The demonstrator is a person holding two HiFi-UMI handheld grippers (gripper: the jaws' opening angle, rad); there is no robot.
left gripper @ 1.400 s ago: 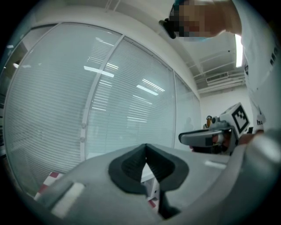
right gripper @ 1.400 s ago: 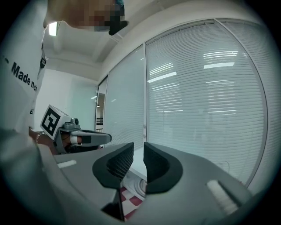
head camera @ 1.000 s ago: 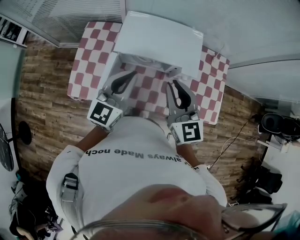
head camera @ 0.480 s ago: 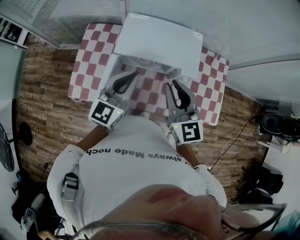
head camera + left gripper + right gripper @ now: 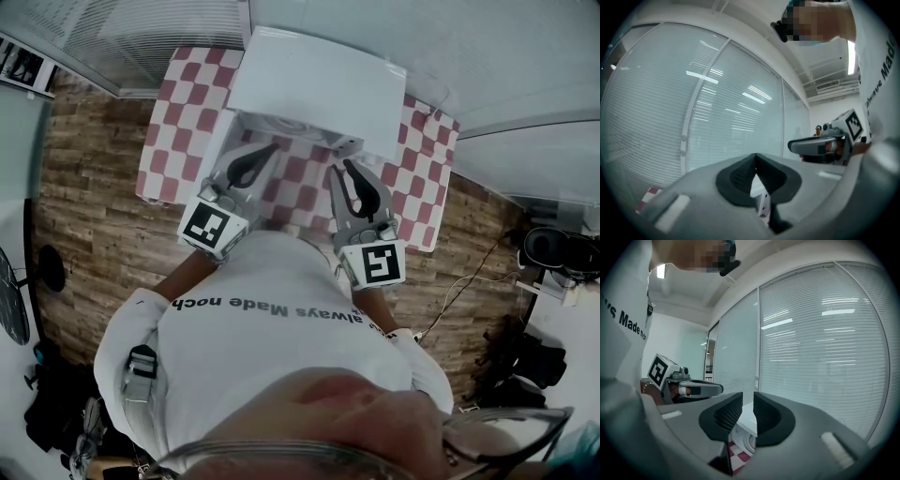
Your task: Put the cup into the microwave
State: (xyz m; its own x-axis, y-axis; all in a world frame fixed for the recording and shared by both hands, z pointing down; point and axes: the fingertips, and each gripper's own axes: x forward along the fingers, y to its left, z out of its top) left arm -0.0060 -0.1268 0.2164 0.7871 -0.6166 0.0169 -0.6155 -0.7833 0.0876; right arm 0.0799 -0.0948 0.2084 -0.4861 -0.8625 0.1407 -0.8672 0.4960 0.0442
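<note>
A white microwave [image 5: 319, 80] stands at the back of a table under a red-and-white checked cloth [image 5: 183, 103]. Its front faces me, and a white panel [image 5: 217, 141] that looks like its door swings out at the left. A round pale shape [image 5: 281, 123] shows in the opening; I cannot tell whether it is the cup. My left gripper [image 5: 272, 148] hovers shut and empty before the opening, its pads meeting [image 5: 755, 159]. My right gripper [image 5: 343, 169] hangs beside it, jaws drawn together to a thin slit [image 5: 748, 401] with nothing between. The microwave [image 5: 747, 420] shows past it.
Wooden floor [image 5: 94, 225] surrounds the table. Glass walls with blinds [image 5: 141, 37] run behind the table. Dark gear and cables [image 5: 553, 253] lie on the floor at the right, and a black round stand [image 5: 47, 265] at the left.
Almost nothing differs. Both grippers stay before the microwave; the left one has crept slightly towards the opening.
</note>
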